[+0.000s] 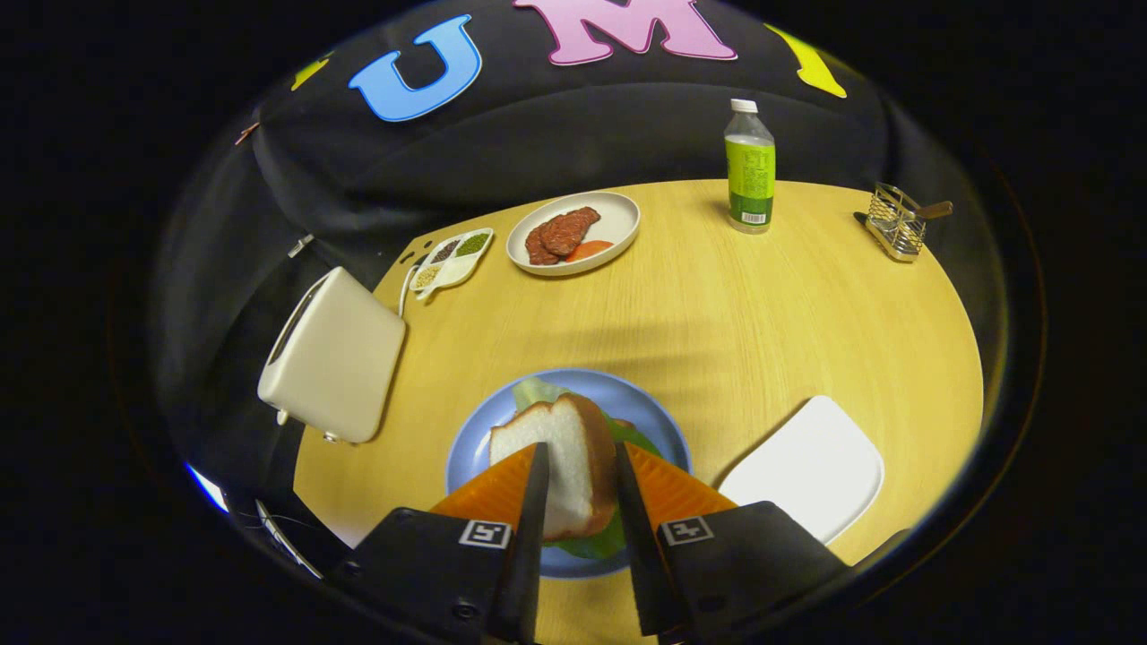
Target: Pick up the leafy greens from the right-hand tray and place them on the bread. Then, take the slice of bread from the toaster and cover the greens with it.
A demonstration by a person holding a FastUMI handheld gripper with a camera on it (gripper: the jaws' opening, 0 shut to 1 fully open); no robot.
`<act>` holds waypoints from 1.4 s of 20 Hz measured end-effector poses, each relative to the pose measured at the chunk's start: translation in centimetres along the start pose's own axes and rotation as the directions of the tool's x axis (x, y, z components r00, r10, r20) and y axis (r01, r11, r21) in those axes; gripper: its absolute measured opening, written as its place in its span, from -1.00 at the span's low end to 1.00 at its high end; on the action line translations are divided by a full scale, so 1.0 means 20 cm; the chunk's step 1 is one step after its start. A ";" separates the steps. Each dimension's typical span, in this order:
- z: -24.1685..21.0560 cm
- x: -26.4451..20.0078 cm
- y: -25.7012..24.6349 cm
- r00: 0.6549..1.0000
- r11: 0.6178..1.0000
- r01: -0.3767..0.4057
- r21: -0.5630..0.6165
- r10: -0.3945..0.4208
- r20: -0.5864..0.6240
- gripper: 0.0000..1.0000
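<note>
My gripper (578,470) is shut on a slice of bread (560,448), white crumb with a brown crust, held on edge between the two fingers. It hangs just over a blue plate (470,457) at the table's near edge. Leafy greens (538,391) lie on that plate under the slice, showing beyond it and below it; whatever lies beneath the greens is hidden. A cream toaster (336,354) stands to the left of the plate at the table's left edge. To the right of the plate sits a white tray (806,470), bare.
Beyond the fingers, at the far side of the round wooden table (717,313), stand a white plate with meat slices and tomato (573,233), a small divided dish of grains (452,260), a green-labelled bottle (749,170) and a wire holder (899,224).
</note>
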State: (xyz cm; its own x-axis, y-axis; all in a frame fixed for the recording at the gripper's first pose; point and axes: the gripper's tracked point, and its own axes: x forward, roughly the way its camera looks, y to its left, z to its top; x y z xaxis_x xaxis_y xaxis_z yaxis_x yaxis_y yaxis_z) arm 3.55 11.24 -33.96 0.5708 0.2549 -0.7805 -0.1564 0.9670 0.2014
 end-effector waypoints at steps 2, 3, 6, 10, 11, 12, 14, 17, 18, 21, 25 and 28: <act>0.00 -0.03 -0.04 1.000 1.000 0.010 0.011 -0.010 0.002 0.00; 0.01 -0.04 -0.05 1.000 1.000 0.008 0.021 -0.008 0.006 0.08; 0.02 -0.09 -0.05 1.000 1.000 0.009 0.023 -0.009 0.021 0.76; 0.08 -0.18 -0.05 0.997 1.000 0.030 -0.006 -0.030 0.071 0.98; 0.12 -0.22 -0.04 0.994 1.000 0.030 -0.008 -0.029 0.101 0.99; 0.16 -0.25 -0.04 0.992 0.999 0.030 -0.011 -0.029 0.125 0.99; 0.25 -0.33 -0.04 0.985 0.999 0.033 -0.015 -0.030 0.167 0.98; 0.40 -0.50 -0.04 0.969 0.998 0.036 -0.042 -0.024 0.246 0.98; 0.44 -0.55 -0.06 0.961 0.997 0.050 -0.063 -0.031 0.274 0.99; 0.55 -0.73 -0.08 0.937 0.988 0.092 -0.127 -0.043 0.347 0.98; 0.71 -1.00 -0.04 0.881 0.989 0.096 -0.109 -0.034 0.472 0.98; 0.78 -1.20 -0.05 0.838 0.993 0.092 -0.070 -0.039 0.544 0.98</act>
State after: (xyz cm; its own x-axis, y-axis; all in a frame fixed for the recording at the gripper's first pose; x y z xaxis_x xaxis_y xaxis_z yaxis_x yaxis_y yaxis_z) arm 2.71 4.28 -6.22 0.9228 0.1799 -0.3406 -0.1596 0.9833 0.0870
